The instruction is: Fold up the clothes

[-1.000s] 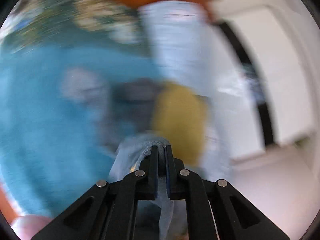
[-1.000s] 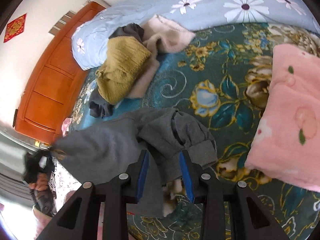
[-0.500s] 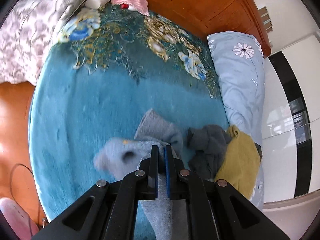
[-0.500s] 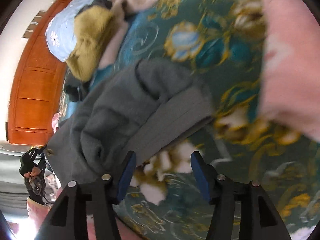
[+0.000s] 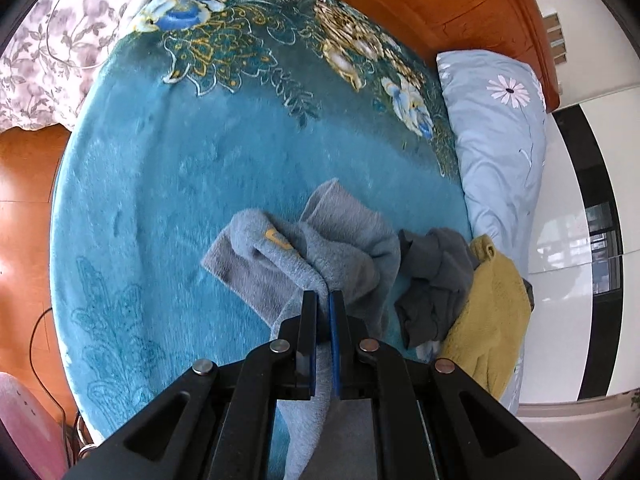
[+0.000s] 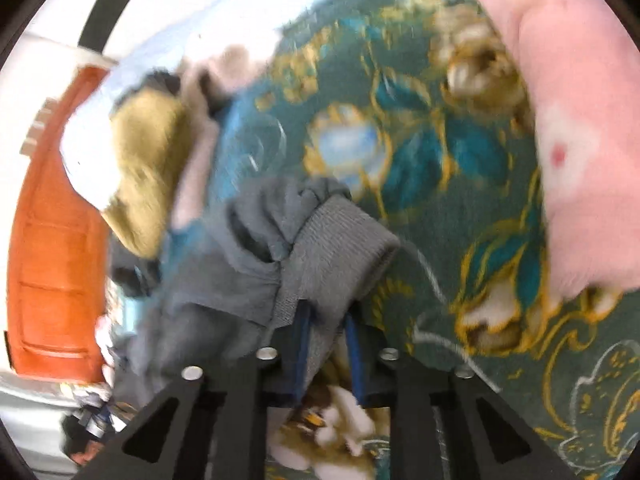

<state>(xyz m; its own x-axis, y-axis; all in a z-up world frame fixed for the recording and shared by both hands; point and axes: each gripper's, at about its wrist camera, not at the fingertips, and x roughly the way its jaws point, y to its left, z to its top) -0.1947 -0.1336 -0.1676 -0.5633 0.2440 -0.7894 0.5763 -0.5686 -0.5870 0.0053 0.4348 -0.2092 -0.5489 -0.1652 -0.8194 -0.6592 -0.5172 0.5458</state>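
Note:
A grey-blue sweatshirt (image 5: 280,256) with a small yellow mark lies crumpled on the teal floral blanket (image 5: 180,180). My left gripper (image 5: 323,298) is shut on a fold of it, and cloth trails down under the jaws. In the right wrist view the same kind of grey cloth shows a ribbed hem (image 6: 340,240). My right gripper (image 6: 326,312) is closing on that hem. The hem is bunched between the blue pads (image 6: 303,320) and drapes over the fingertips. This view is blurred by motion.
A dark grey garment (image 5: 432,280) and a mustard sweater (image 5: 488,312) are heaped beside a pale blue daisy pillow (image 5: 500,140). A pink cushion (image 6: 580,120) lies at the right. An orange wooden headboard (image 5: 460,0) backs the bed. A purple floral quilt (image 5: 48,40) lies at its left.
The right jaws opened wide, dropped onto the ribbed hem and closed on it. The left gripper, still shut on the sweatshirt, came down, and more of the garment now rests on the blanket.

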